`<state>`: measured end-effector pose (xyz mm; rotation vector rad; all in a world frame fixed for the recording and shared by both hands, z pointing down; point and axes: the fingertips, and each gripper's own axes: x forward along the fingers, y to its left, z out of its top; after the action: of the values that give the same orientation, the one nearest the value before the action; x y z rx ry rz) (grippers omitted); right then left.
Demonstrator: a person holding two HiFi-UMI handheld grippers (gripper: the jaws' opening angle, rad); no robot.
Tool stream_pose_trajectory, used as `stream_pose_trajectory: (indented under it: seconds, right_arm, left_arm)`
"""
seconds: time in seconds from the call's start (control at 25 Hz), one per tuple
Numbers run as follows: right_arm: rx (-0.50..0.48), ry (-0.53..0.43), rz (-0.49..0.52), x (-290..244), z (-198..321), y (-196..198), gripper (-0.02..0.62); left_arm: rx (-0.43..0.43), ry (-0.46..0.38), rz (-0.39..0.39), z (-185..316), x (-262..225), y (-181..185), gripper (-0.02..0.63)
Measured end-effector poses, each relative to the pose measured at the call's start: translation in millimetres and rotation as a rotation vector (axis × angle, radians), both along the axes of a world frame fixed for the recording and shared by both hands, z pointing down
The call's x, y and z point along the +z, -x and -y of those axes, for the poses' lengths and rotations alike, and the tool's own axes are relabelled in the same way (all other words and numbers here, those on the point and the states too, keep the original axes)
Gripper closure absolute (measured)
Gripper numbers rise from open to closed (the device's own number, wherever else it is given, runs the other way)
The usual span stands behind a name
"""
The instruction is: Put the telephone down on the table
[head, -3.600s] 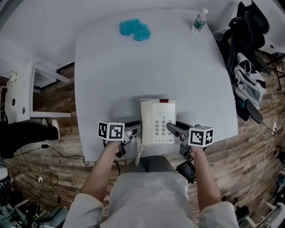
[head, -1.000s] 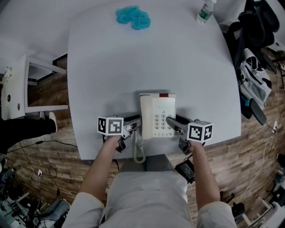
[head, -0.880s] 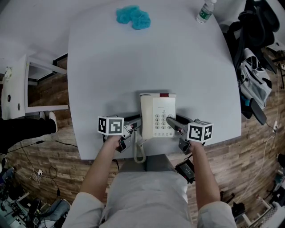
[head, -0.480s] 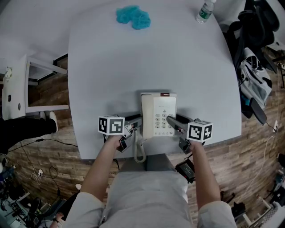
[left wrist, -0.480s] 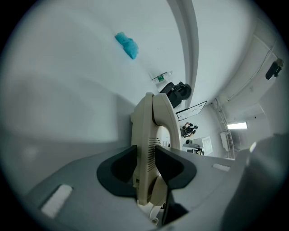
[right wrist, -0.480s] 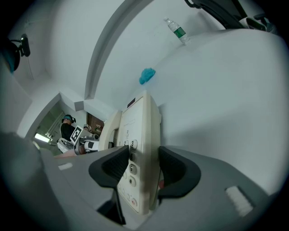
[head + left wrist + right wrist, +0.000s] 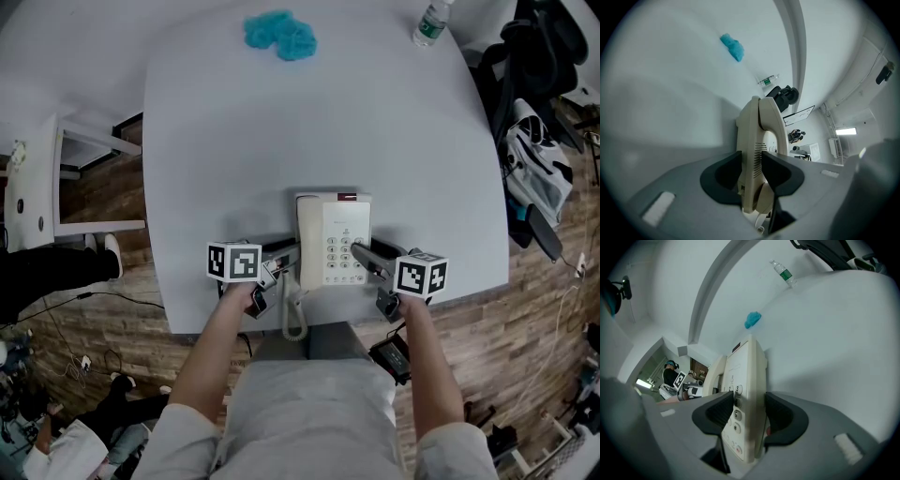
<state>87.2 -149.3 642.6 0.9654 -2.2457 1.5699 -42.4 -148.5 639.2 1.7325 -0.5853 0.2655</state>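
Head view: the phone (image 7: 333,242) looks set flat on the table (image 7: 309,131), close to the near edge and square between my two grippers. Its cord (image 7: 292,314) loops off that edge towards me.

In the left gripper view, the left gripper (image 7: 751,171) has just been opening. The handset side of the phone stands between its pads, and I judge them barely clear of it. The right gripper (image 7: 749,416) is pinching the phone's keypad side, one pad on the keys and one on the underside.

I take the step in hand to be letting go. To do it well I'd part the right jaws fully before moving anything, then draw both grippers straight back along their own line so no pad drags the phone or lifts a corner.

The near edge is the one to mind: a tug backwards could carry the phone off, and the hanging cord could snag. Ahead, the table is bare up to the cloth (image 7: 280,36) and bottle (image 7: 431,23), both well apart from the phone.
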Motion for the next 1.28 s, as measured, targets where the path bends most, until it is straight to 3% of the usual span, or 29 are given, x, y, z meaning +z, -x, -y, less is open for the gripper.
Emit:
stream_pose_trajectory:
  seconds: [0.88,1.28]
  right_arm:
    - [0.012,0.005,-0.04,-1,-6,-6,0.405]
    - [0.041,-0.014,-0.074,-8,-11,-12,0.449]
  left_arm:
    - [-0.002,-0.008,0.037,-1,0,15,0.488]
    - [0.004,-0.042,0.118,-8,-2,32,0.571]
